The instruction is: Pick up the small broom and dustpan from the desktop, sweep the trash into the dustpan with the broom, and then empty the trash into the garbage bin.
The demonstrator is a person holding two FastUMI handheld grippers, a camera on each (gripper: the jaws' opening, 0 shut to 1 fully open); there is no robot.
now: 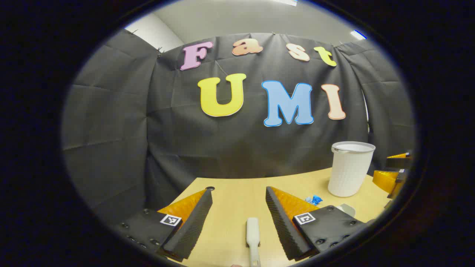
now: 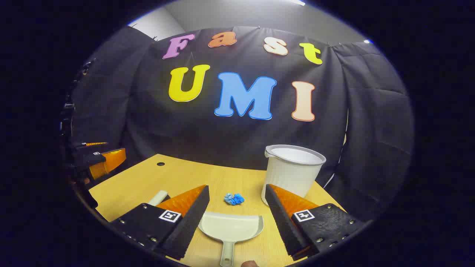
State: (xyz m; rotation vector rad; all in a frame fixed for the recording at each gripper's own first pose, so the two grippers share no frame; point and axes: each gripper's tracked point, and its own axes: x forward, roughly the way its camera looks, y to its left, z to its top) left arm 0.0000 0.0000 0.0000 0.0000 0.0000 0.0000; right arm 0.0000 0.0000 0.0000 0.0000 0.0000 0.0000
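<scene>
In the left gripper view, the left tool [image 1: 239,217] hangs above the light wooden bench [image 1: 237,194] with its 2 fingers spread wide and nothing between them. The pale handle of the small broom [image 1: 253,237] lies flat on the bench in the gap, apart from both fingers. A crumpled blue scrap of trash [image 1: 314,200] sits farther right, near the white garbage bin [image 1: 350,168] standing upright on the bench.

In the right gripper view, the right tool [image 2: 237,217] is likewise released, fingers wide apart. The white dustpan [image 2: 231,228] rests on the bench between them, handle toward the camera, untouched. The blue trash lies just beyond its front edge, the bin to the right.
</scene>
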